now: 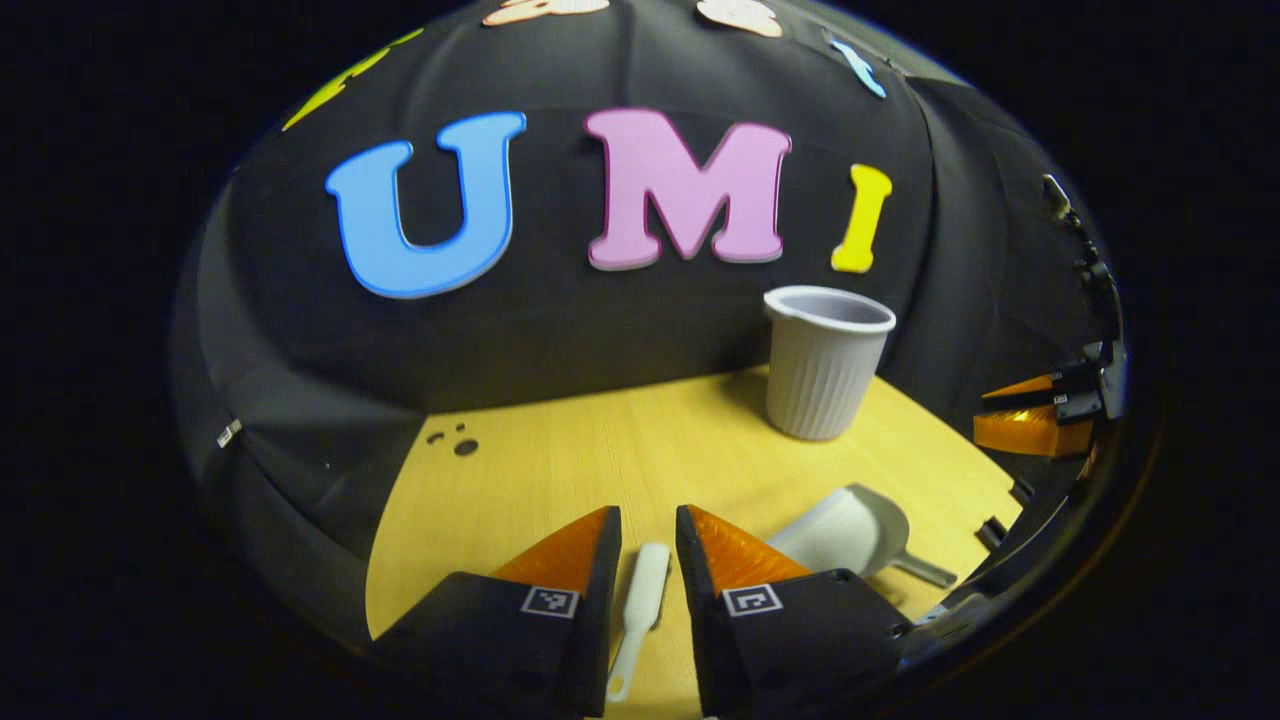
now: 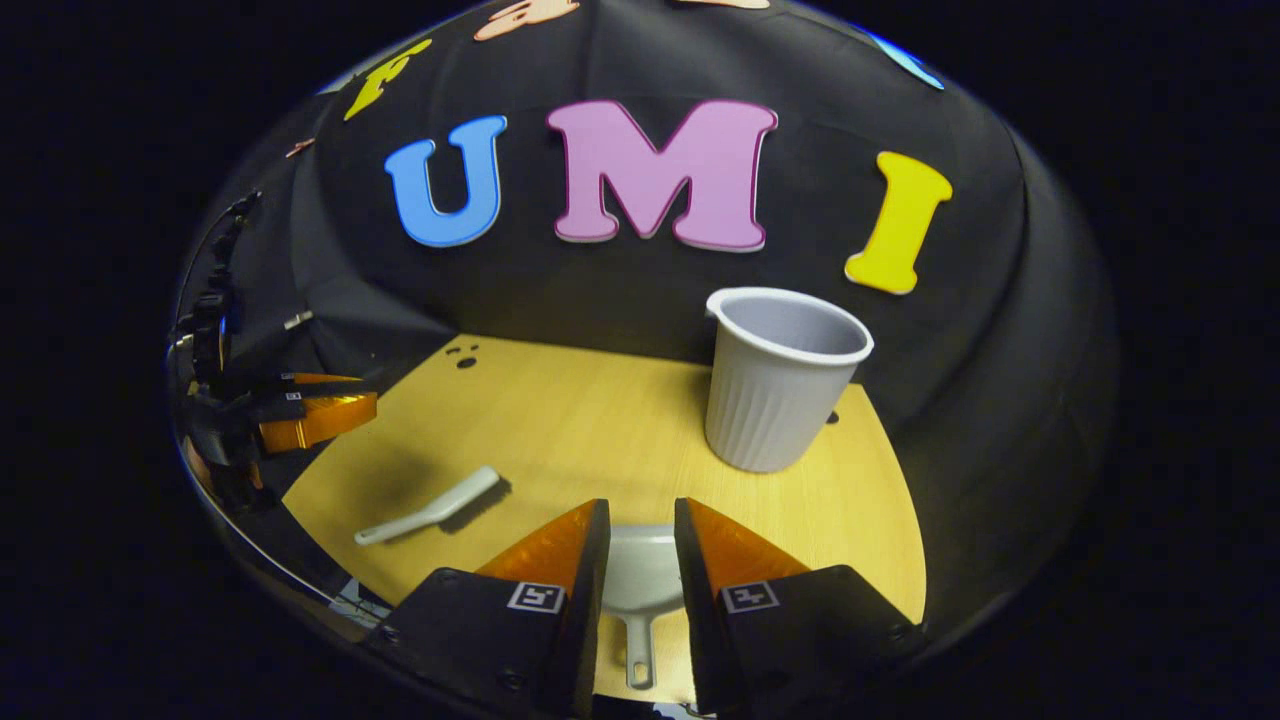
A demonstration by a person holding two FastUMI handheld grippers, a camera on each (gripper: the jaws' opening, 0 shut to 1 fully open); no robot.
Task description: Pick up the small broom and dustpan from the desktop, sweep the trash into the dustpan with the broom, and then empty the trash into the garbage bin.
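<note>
Two hand-held grippers, left (image 1: 648, 535) and right (image 2: 640, 530), hover part-open, empty, over wooden desktop (image 2: 600, 420)

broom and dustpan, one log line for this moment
phase: pre-grasp | left gripper: open over broom | right gripper: open over dustpan | bin: upright on desk | both tools lying flat
</note>
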